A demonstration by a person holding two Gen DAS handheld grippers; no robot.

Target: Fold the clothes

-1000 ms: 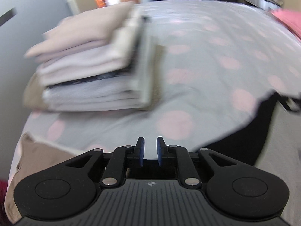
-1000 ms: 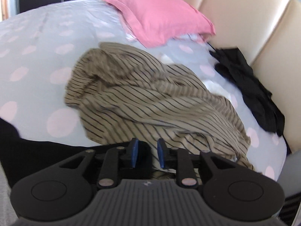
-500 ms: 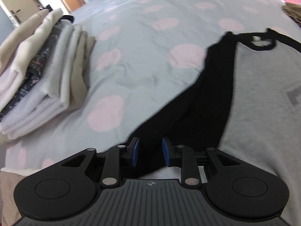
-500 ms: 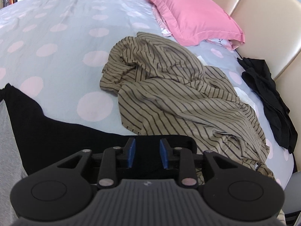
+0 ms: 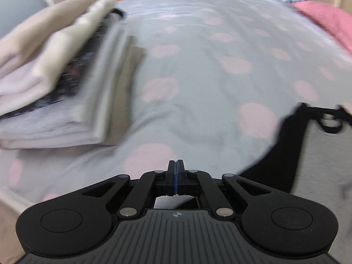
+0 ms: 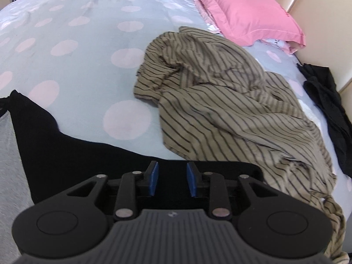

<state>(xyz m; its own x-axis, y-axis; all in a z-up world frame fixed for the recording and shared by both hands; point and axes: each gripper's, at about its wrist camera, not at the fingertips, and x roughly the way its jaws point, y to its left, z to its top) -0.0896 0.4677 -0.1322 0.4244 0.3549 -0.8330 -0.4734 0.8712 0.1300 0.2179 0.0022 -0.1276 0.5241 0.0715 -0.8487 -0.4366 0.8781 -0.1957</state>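
Sleeve work on the grey-and-black tee [image 6: 66, 154], I judge — it lies spread flat on the near part of the bed [image 6: 88, 44], grey body, black sleeves. My right gripper [image 6: 171, 179] hangs over the right sleeve, fingers apart, gripping nothing. Left gripper [image 5: 175, 176] is clenched, empty as far as I see. Next: pinch sleeve fabric w/ the right — only the top layer. Folded stack [image 5: 55, 77] sits far left.

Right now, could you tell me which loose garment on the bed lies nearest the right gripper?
The black-sleeved grey shirt: its sleeve lies directly beneath the open right gripper, nearer than the striped shirt or black garment.
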